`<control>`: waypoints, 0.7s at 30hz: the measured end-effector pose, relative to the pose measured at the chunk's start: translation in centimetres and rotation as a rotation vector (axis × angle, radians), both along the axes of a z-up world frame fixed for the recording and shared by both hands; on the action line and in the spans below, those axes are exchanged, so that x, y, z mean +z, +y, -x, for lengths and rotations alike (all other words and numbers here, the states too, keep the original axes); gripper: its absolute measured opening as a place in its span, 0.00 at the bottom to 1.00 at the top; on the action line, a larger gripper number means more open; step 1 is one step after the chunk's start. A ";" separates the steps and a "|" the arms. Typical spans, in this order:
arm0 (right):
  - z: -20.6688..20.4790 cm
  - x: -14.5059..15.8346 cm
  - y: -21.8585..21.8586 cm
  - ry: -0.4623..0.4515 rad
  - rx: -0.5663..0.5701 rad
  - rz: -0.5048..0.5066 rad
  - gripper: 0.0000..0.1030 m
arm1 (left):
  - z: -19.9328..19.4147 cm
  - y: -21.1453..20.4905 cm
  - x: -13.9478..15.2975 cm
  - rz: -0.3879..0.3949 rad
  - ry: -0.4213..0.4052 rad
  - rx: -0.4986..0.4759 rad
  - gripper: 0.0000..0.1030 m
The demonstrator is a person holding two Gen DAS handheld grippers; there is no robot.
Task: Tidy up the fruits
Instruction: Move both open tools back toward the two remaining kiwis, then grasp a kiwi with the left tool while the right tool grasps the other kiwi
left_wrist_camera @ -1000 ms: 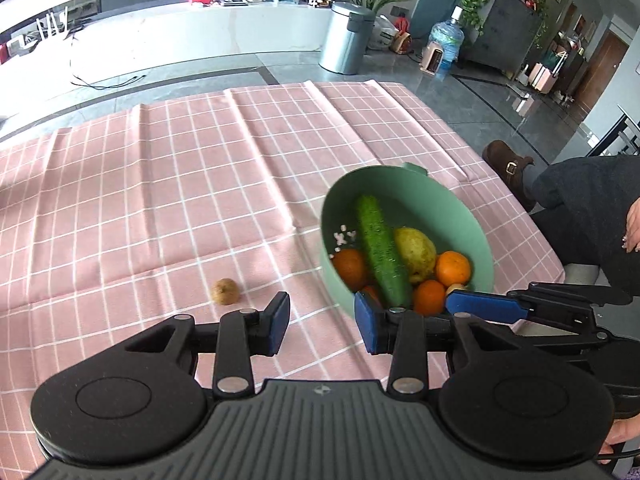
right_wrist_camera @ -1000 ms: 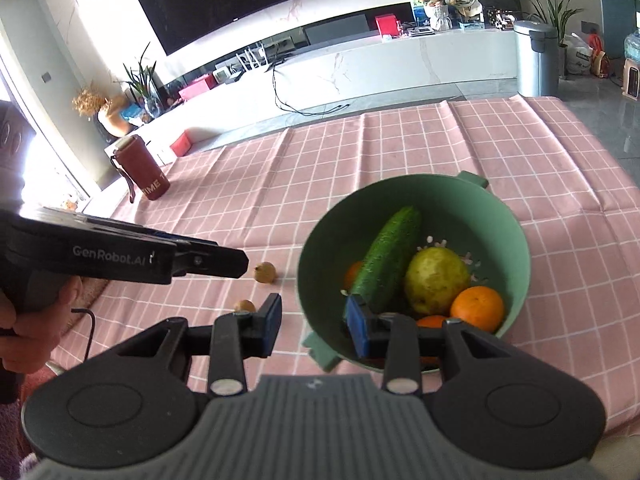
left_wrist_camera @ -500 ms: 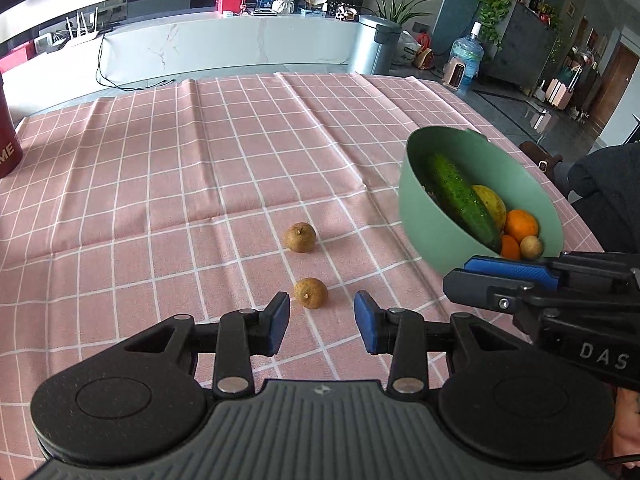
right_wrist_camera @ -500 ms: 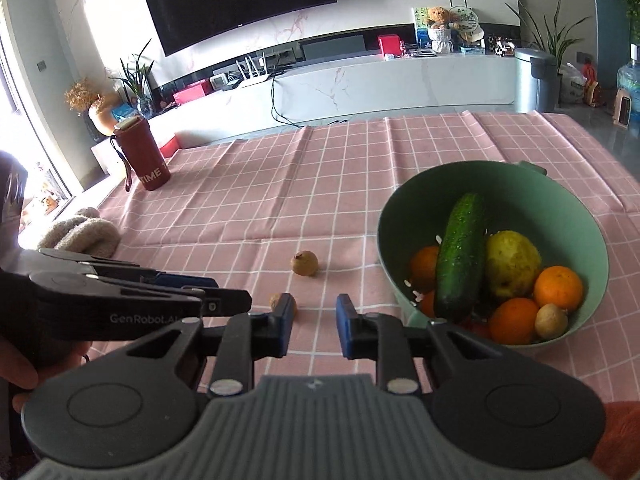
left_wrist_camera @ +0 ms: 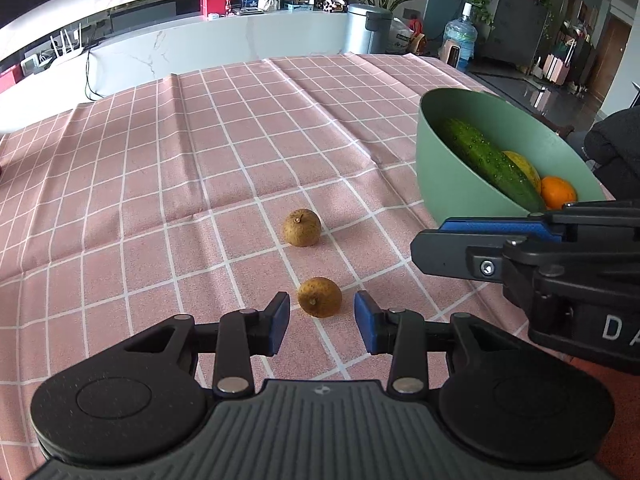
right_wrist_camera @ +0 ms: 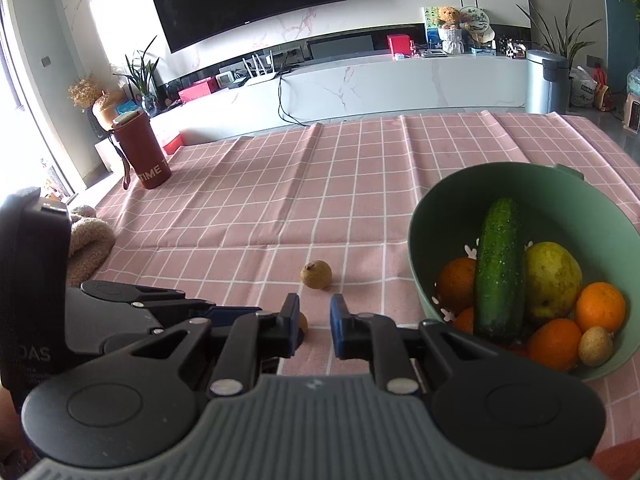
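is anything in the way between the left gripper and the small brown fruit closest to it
Nothing visible. The near brown fruit lies on the tablecloth just ahead of the open left gripper, lined up with the gap.

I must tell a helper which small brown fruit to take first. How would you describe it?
Start at the green bowl on the pink cloth. Two brown fruits lie left of it. Take the nearer fruit, between the open left gripper's fingers; the farther fruit lies alone.

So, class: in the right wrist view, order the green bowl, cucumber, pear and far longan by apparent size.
1. green bowl
2. cucumber
3. pear
4. far longan, though it lies farther off on the cloth
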State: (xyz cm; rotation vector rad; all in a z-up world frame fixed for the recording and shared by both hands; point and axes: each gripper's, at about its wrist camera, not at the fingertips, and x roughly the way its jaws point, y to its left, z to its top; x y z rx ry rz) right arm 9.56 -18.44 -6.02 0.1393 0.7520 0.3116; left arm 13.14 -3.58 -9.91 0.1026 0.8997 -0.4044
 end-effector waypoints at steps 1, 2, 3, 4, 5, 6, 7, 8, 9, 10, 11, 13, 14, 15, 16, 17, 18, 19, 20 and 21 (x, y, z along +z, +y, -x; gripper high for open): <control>-0.3 -0.2 0.0 0.008 -0.002 0.002 0.11 | -0.2 -0.1 -0.2 -0.002 0.009 0.001 0.43; -0.6 -0.4 0.0 0.018 -0.006 0.001 0.11 | -0.3 -0.1 -0.4 0.001 0.014 0.001 0.42; -0.9 -0.6 0.0 0.026 -0.011 -0.003 0.11 | -0.4 0.0 -0.5 0.005 0.017 0.001 0.41; -1.1 -0.7 0.0 0.032 -0.015 -0.009 0.11 | -0.6 0.1 -0.6 0.006 0.020 0.007 0.38; -1.3 -0.8 -0.1 0.037 -0.017 -0.016 0.11 | -0.7 0.2 -0.7 0.007 0.025 0.010 0.34; -1.5 -0.9 -0.1 0.041 -0.017 -0.021 0.11 | -0.9 0.3 -0.8 0.017 0.035 0.007 0.32; -1.6 -1.0 -0.1 0.045 -0.018 -0.022 0.11 | -0.9 0.4 -0.8 0.026 0.037 0.005 0.29; -1.8 -1.1 0.0 0.049 -0.017 -0.021 0.12 | -1.0 0.5 -0.7 0.031 0.040 0.007 0.27; -2.0 -1.2 0.1 0.051 -0.016 -0.022 0.12 | -1.1 0.6 -0.6 0.033 0.044 0.012 0.27; -2.1 -1.3 0.1 0.052 -0.014 -0.022 0.12 | -1.2 0.9 -0.6 0.039 0.049 0.022 0.27; -2.3 -1.3 0.3 0.052 -0.013 -0.021 0.12 | -1.3 1.2 -0.4 0.042 0.052 0.039 0.27; -2.6 -1.4 0.5 0.051 -0.007 -0.024 0.13 | -1.6 2.1 -0.2 0.046 0.056 0.084 0.27; -2.7 -1.4 0.6 0.049 -0.006 -0.025 0.14 | -1.7 2.6 -0.1 0.048 0.058 0.108 0.27; -2.9 -1.5 0.9 0.047 -0.007 -0.021 0.14 | -1.8 3.1 -0.1 0.050 0.058 0.133 0.27; -3.1 -1.6 1.2 0.049 -0.007 -0.013 0.14 | -2.0 3.6 0.0 0.052 0.055 0.157 0.27; -3.4 -1.8 1.5 0.052 -0.007 -0.004 0.15 | -2.2 4.2 0.2 0.054 0.050 0.186 0.27; -3.7 -1.9 1.8 0.053 -0.006 0.008 0.15 | -2.3 4.7 0.3 0.058 0.044 0.211 0.27; -4.0 -1.9 2.1 0.051 -0.004 0.019 0.15 | -2.5 5.2 0.5 0.070 0.037 0.235 0.27; -4.3 -2.0 2.6 0.045 0.002 0.033 0.18 | -2.6 5.7 0.7 0.086 0.031 0.254 0.27; -4.5 -2.1 2.9 0.041 0.007 0.041 0.20 | -2.7 6.1 0.8 0.098 0.025 0.269 0.27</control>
